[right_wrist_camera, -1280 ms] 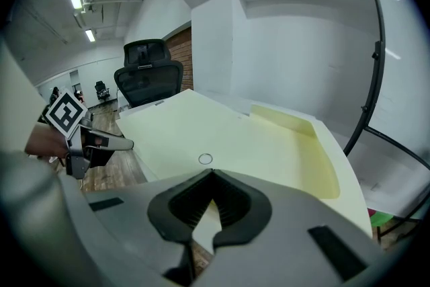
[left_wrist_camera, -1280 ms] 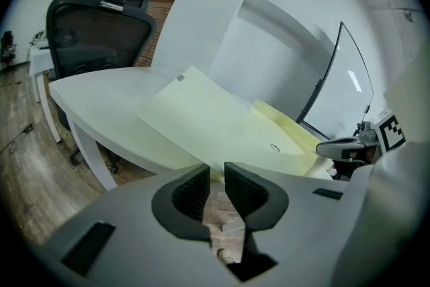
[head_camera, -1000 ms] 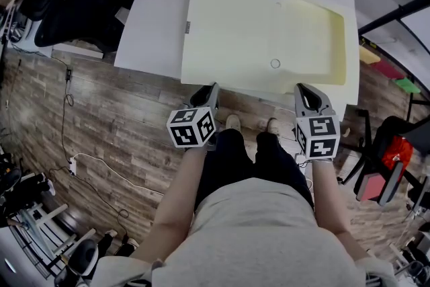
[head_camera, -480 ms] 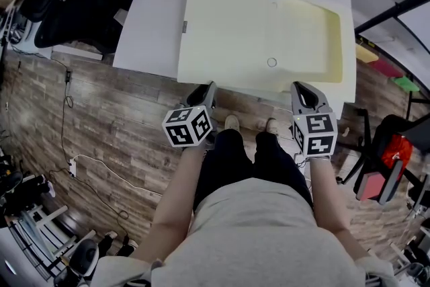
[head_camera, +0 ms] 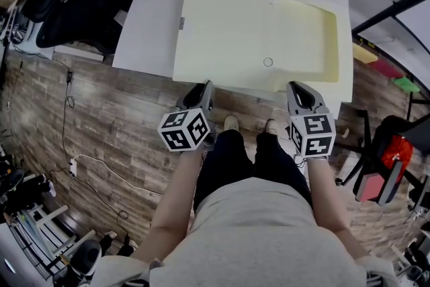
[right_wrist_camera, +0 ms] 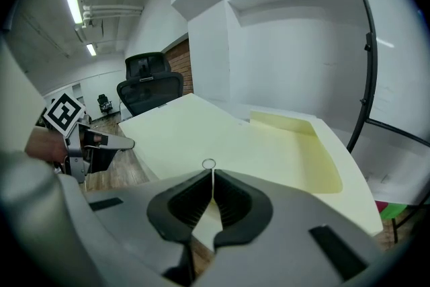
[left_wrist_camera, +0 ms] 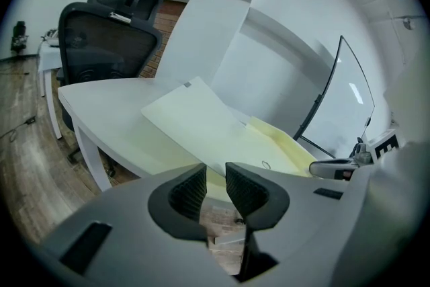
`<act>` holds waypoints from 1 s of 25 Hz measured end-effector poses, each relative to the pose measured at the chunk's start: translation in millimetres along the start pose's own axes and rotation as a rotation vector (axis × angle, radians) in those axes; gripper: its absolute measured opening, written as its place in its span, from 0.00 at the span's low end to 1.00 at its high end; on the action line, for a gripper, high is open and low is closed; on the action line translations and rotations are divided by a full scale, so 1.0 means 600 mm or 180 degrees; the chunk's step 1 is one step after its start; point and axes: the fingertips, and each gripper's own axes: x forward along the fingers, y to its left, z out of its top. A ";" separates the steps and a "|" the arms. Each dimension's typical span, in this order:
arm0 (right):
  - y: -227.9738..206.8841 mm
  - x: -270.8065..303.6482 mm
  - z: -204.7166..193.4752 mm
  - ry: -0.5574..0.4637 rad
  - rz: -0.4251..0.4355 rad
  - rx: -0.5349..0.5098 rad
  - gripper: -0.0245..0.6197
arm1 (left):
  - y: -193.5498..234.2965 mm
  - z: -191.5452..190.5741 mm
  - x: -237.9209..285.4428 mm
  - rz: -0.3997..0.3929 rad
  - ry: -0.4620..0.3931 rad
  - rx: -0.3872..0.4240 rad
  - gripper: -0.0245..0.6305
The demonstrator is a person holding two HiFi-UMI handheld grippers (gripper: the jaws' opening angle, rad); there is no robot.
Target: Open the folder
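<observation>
Both left gripper [head_camera: 202, 90] and right gripper [head_camera: 298, 90] fingers hover near the folder [head_camera: 248, 30].

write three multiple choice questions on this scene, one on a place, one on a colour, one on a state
1. Where does the folder lie?
A. in a drawer
B. on the white table
C. on a shelf

2. What colour is the folder?
A. pale yellow
B. red
C. black

3. How do the jaws of the left gripper stand?
A. shut on the folder
B. shut on a pen
C. apart, with nothing between them

Answers:
1 B: the head view shows the folder lying flat on the white table.
2 A: all three views show it pale yellow against the white top.
3 C: the left gripper view shows a clear gap between the two pads, and nothing in it.
</observation>
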 end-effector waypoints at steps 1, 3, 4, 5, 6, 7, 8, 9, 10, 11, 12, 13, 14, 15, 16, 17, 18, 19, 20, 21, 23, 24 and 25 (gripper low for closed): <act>-0.001 -0.001 0.001 -0.0020 0.0035 0.0041 0.07 | -0.004 0.004 -0.003 0.0000 -0.0032 -0.0013 0.17; -0.004 -0.003 0.001 -0.0050 0.0085 0.0124 0.07 | -0.012 0.011 -0.007 -0.0006 -0.0083 -0.0011 0.17; -0.006 -0.005 0.001 -0.0060 0.0098 0.0153 0.07 | -0.016 0.014 -0.010 -0.0008 -0.0101 -0.0001 0.17; -0.009 -0.008 0.001 -0.0069 0.0111 0.0171 0.07 | -0.020 0.016 -0.012 -0.0006 -0.0115 0.0010 0.17; -0.011 -0.010 0.002 -0.0080 0.0129 0.0185 0.07 | -0.024 0.017 -0.015 -0.0004 -0.0129 0.0019 0.17; -0.014 -0.013 0.004 -0.0095 0.0150 0.0198 0.07 | -0.028 0.019 -0.017 -0.0004 -0.0144 0.0024 0.17; -0.017 -0.016 0.007 -0.0113 0.0171 0.0211 0.07 | -0.032 0.021 -0.018 -0.0007 -0.0159 0.0025 0.17; -0.020 -0.019 0.010 -0.0134 0.0190 0.0224 0.07 | -0.038 0.023 -0.019 -0.0014 -0.0172 0.0022 0.17; -0.024 -0.022 0.014 -0.0156 0.0207 0.0235 0.07 | -0.045 0.023 -0.021 -0.0025 -0.0182 0.0021 0.17; -0.027 -0.025 0.017 -0.0179 0.0222 0.0245 0.07 | -0.052 0.024 -0.023 -0.0039 -0.0189 0.0023 0.17; -0.031 -0.029 0.020 -0.0202 0.0235 0.0253 0.07 | -0.060 0.024 -0.025 -0.0054 -0.0195 0.0028 0.17; -0.034 -0.033 0.024 -0.0227 0.0249 0.0262 0.07 | -0.069 0.024 -0.028 -0.0072 -0.0198 0.0033 0.17; -0.038 -0.037 0.027 -0.0251 0.0264 0.0272 0.07 | -0.078 0.024 -0.030 -0.0093 -0.0198 0.0037 0.17; -0.041 -0.041 0.030 -0.0274 0.0280 0.0281 0.07 | -0.088 0.024 -0.032 -0.0118 -0.0199 0.0041 0.17; -0.045 -0.045 0.032 -0.0291 0.0293 0.0287 0.07 | -0.100 0.023 -0.033 -0.0146 -0.0202 0.0051 0.17; -0.050 -0.049 0.033 -0.0304 0.0301 0.0287 0.07 | -0.112 0.023 -0.034 -0.0177 -0.0207 0.0070 0.17; -0.055 -0.053 0.034 -0.0315 0.0303 0.0288 0.07 | -0.125 0.024 -0.034 -0.0211 -0.0215 0.0095 0.17; -0.061 -0.056 0.035 -0.0327 0.0306 0.0299 0.07 | -0.139 0.025 -0.035 -0.0247 -0.0228 0.0125 0.17; -0.066 -0.060 0.035 -0.0340 0.0318 0.0331 0.07 | -0.153 0.027 -0.035 -0.0288 -0.0243 0.0155 0.17; -0.071 -0.063 0.035 -0.0354 0.0345 0.0386 0.07 | -0.167 0.029 -0.034 -0.0333 -0.0257 0.0180 0.17; -0.080 -0.070 0.037 -0.0384 0.0414 0.0511 0.07 | -0.195 0.034 -0.032 -0.0440 -0.0283 0.0207 0.17; -0.084 -0.074 0.039 -0.0409 0.0439 0.0552 0.07 | -0.209 0.037 -0.030 -0.0492 -0.0298 0.0217 0.17; -0.088 -0.080 0.043 -0.0439 0.0455 0.0570 0.07 | -0.223 0.040 -0.028 -0.0541 -0.0314 0.0232 0.17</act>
